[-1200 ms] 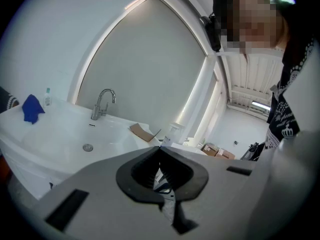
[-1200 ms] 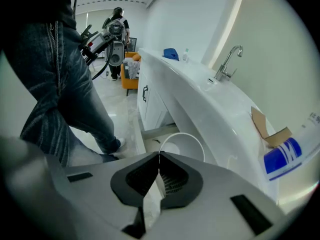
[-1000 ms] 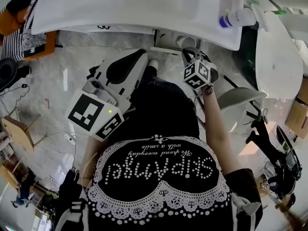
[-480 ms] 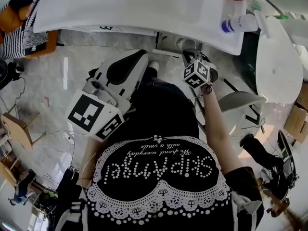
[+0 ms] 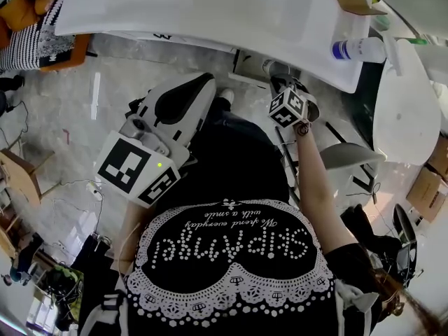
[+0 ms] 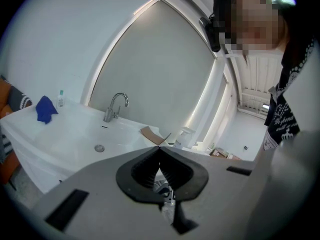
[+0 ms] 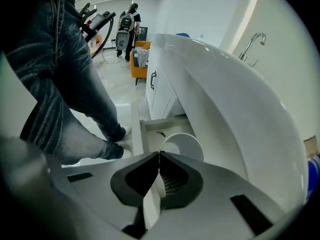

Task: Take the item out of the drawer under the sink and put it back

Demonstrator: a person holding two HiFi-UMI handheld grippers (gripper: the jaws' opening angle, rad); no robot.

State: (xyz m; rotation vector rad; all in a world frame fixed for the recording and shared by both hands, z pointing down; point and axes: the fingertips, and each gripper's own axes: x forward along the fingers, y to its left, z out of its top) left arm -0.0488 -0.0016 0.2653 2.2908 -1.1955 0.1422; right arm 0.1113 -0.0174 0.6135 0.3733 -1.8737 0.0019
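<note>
Pale marbled floor [image 5: 91, 110] runs under a white sink counter [image 5: 210, 12] that spans the top of the head view. Nearest the camera is the person's black top [image 5: 231, 257]. Its beaded lettering, upside down from here, reads roughly "SkipAngel" under a script line ending "with a smile".

The left gripper [image 6: 160, 149] is held out over the floor, jaws together with nothing between them. Beyond its tips, its own view shows the faucet [image 6: 115, 104], a blue cloth [image 6: 45, 109] and a cardboard scrap [image 6: 151, 134] on the counter.

The right gripper [image 7: 160, 154] points steeply down at the open drawer [image 7: 136, 129] under the counter, its tips meeting. The white cup [image 7: 184, 143] sits in that drawer just past the tips. Its rim is so close to them that I cannot tell whether they nip it.

Farther on, a white bottle [image 5: 353, 49] is on the counter's right end. Its blue label is too small to read, as is a small black mark [image 5: 162, 38] on the counter's front edge.

Against a second ago, the counter and bottle sit lower and further right in the head view. The right gripper now covers more of the cup's rim, and the left gripper's place is unchanged.
</note>
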